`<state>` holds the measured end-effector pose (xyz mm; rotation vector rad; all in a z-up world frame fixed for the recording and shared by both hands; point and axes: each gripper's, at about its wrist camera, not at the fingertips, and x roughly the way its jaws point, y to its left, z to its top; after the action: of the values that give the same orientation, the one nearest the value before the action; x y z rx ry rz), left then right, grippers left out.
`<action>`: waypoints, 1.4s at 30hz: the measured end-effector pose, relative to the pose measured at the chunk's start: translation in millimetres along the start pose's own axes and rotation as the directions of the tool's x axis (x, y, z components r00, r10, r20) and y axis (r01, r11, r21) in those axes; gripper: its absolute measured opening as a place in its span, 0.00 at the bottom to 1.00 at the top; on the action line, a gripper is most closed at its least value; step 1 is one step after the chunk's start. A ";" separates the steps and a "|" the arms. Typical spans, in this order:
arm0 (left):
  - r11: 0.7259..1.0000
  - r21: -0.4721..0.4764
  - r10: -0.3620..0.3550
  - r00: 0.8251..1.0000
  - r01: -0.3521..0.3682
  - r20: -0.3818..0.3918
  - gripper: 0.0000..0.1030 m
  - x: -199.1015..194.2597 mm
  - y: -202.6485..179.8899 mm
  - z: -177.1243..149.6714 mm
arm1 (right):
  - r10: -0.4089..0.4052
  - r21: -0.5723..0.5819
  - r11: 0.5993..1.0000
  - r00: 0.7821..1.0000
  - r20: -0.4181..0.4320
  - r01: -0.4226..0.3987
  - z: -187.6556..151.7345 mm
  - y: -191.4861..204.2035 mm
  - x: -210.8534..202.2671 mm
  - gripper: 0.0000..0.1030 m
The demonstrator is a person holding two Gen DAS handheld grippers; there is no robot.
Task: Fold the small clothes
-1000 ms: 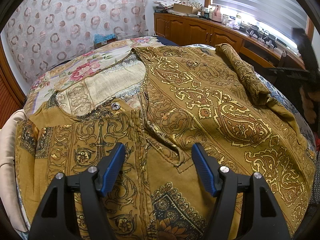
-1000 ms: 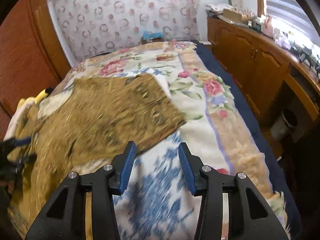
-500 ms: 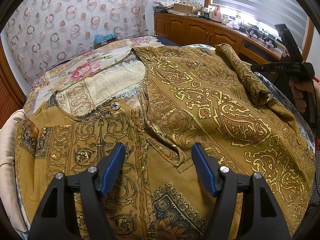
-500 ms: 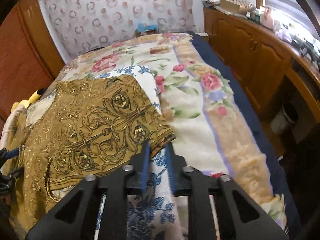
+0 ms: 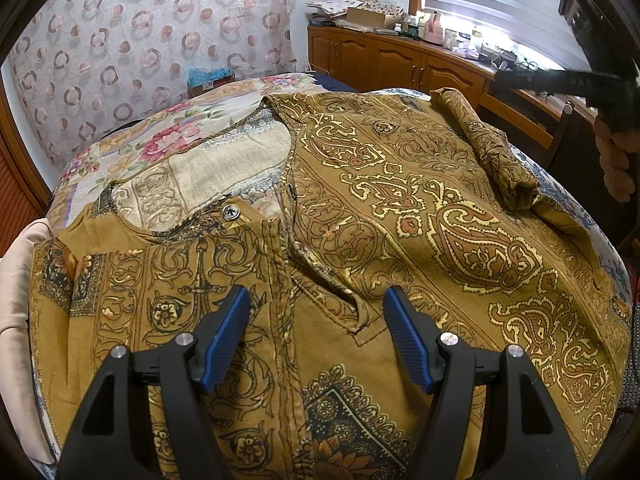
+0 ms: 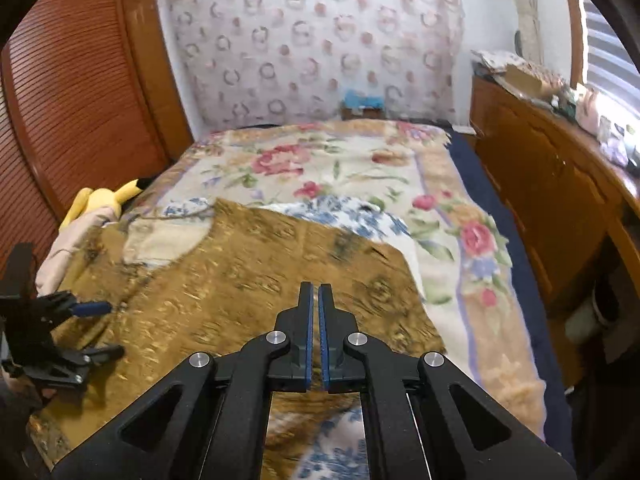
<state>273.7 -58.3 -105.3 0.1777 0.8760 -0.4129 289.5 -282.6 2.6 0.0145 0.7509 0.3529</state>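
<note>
A home bedroom: a bed with a floral blanket (image 6: 460,280), a long wooden cabinet (image 5: 404,64), a circle-patterned curtain (image 5: 140,52), a yellow plush toy (image 6: 96,200).

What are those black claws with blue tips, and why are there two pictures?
They are not a robot. A person holds one grabbing tool in each hand, and each tool carries a small camera looking along its claw. That is why there are two pictures, one from each hand. A gold patterned shirt lies spread on a bed with a flowery blanket. The left claw is open above the shirt's front and holds nothing. The right claw is shut over the shirt's far side. I cannot tell whether it pinches the cloth.
</note>
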 end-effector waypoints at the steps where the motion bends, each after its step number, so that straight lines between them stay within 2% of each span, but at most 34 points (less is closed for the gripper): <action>1: 1.000 0.000 0.000 1.000 0.000 0.000 0.68 -0.1 0.0 -0.1 | -0.012 0.004 1.000 1.000 0.003 0.012 0.8 0.2 0.6 0.00; 2: 1.000 0.000 0.000 1.000 0.000 0.000 0.68 -0.3 0.0 -0.1 | -0.032 0.005 0.999 0.999 0.004 0.032 1.0 -1.5 2.1 0.00; 3: 1.000 0.000 0.000 1.000 0.000 0.000 0.68 -0.5 0.0 -0.2 | -0.066 0.010 0.998 0.998 -0.001 0.066 1.1 -6.9 6.2 0.05; 4: 1.000 0.000 0.000 1.000 0.000 0.000 0.68 -0.6 0.0 -0.3 | -0.081 0.017 0.997 0.997 -0.008 0.081 0.2 -10.8 8.8 0.15; 9: 1.000 0.000 0.000 1.000 0.000 0.000 0.68 -0.1 0.1 0.0 | -0.144 0.086 0.985 0.988 -0.051 0.148 -14.0 -45.2 24.3 0.35; 12: 1.000 0.000 0.000 1.000 0.000 0.000 0.68 -0.1 0.1 0.0 | -0.151 0.141 0.977 0.985 -0.088 0.163 -23.1 -63.3 31.7 0.37; 19: 1.000 0.000 0.000 1.000 0.000 0.000 0.68 -0.3 0.3 -0.1 | -0.135 0.190 0.967 0.976 -0.168 0.167 -38.6 -78.8 45.1 0.36; 20: 1.000 0.000 0.000 1.000 0.000 0.000 0.68 -0.1 0.2 -0.1 | -0.141 0.186 0.967 0.975 -0.174 0.174 -39.8 -78.6 46.0 0.33; 22: 1.000 0.000 0.000 1.000 0.000 0.000 0.68 -0.3 0.3 -0.2 | -0.166 0.164 0.967 0.971 -0.174 0.195 -41.3 -75.2 45.4 0.19; 24: 1.000 0.000 0.000 1.000 0.000 0.000 0.68 -0.6 0.3 -0.3 | -0.189 0.136 0.968 0.969 -0.162 0.211 -42.4 -72.1 42.1 0.11; 27: 1.000 0.000 0.000 1.000 0.000 0.000 0.68 -0.2 0.3 -0.1 | -0.155 0.121 0.977 0.977 -0.145 0.173 -42.3 -69.8 35.6 0.00; 30: 1.000 0.000 -0.001 1.000 0.001 0.000 0.68 -0.2 0.3 -0.1 | -0.127 0.106 0.984 0.983 -0.129 0.141 -40.6 -62.6 30.2 0.00; 35: 1.000 -0.007 -0.008 1.000 0.008 0.002 0.68 0.1 0.6 0.2 | -0.069 0.040 0.997 0.995 -0.065 0.072 -26.4 -28.4 14.9 0.00; 39: 1.000 -0.009 -0.012 1.000 0.012 0.004 0.68 1.8 -2.4 1.1 | -0.078 0.017 0.997 0.996 -0.037 0.079 -14.7 -18.6 11.3 0.00; 41: 1.000 -0.010 -0.013 1.000 0.013 0.005 0.68 1.7 -2.8 1.0 | -0.132 0.009 0.991 0.990 -0.046 0.132 -14.8 -25.4 17.4 0.00; 42: 1.000 -0.011 -0.014 1.000 0.014 0.006 0.68 1.7 -3.2 1.0 | -0.147 0.012 0.989 0.988 -0.047 0.148 -16.1 -29.2 19.8 0.06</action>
<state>274.0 -62.0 -106.0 0.1602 0.8740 -0.4218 301.1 -305.6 -26.4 -0.0344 0.7956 0.2072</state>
